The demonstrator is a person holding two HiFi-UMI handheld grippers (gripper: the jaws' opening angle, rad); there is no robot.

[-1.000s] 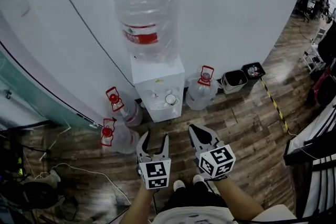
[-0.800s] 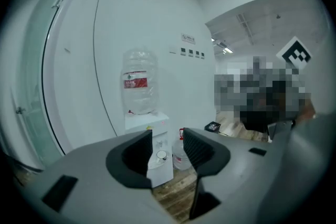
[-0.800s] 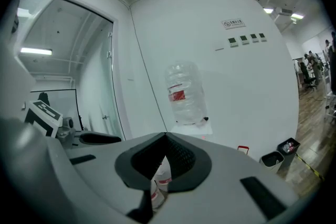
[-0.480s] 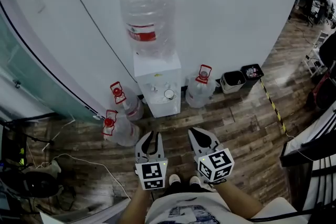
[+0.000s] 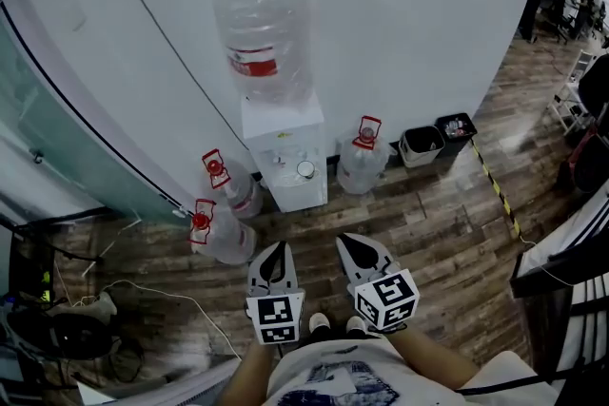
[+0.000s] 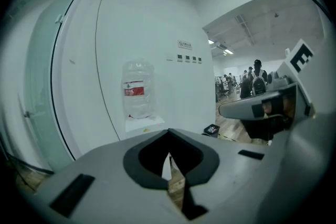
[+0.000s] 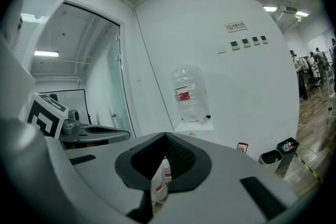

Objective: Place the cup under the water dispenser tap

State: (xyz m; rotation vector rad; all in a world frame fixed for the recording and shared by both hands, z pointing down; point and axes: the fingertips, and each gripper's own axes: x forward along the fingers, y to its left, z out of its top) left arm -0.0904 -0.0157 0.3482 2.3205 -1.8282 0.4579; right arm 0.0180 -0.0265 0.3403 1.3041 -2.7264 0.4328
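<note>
The white water dispenser [image 5: 283,157] stands against the wall with a big clear bottle [image 5: 262,33] on top. A small white cup [image 5: 305,169] sits in its recess under the taps. Both grippers hang over the wooden floor, well short of the dispenser. My left gripper [image 5: 275,252] is closing, its tips meeting with nothing between them. My right gripper [image 5: 355,244] is shut and empty. From the left gripper view, the dispenser [image 6: 142,123] is far ahead beyond the left gripper [image 6: 169,134]. The right gripper view shows the bottle [image 7: 188,94] beyond the right gripper [image 7: 165,136].
Spare water bottles [image 5: 224,238] [image 5: 233,190] [image 5: 362,162] stand on the floor either side of the dispenser. Two bins [image 5: 423,145] [image 5: 459,126] sit by the wall at right. Yellow-black tape [image 5: 500,195] crosses the floor. Cables [image 5: 143,299] lie at left beside a glass partition [image 5: 57,157].
The left gripper's jaws went from wide open to shut. Both grippers drew back from the dispenser. The cup stayed in the recess.
</note>
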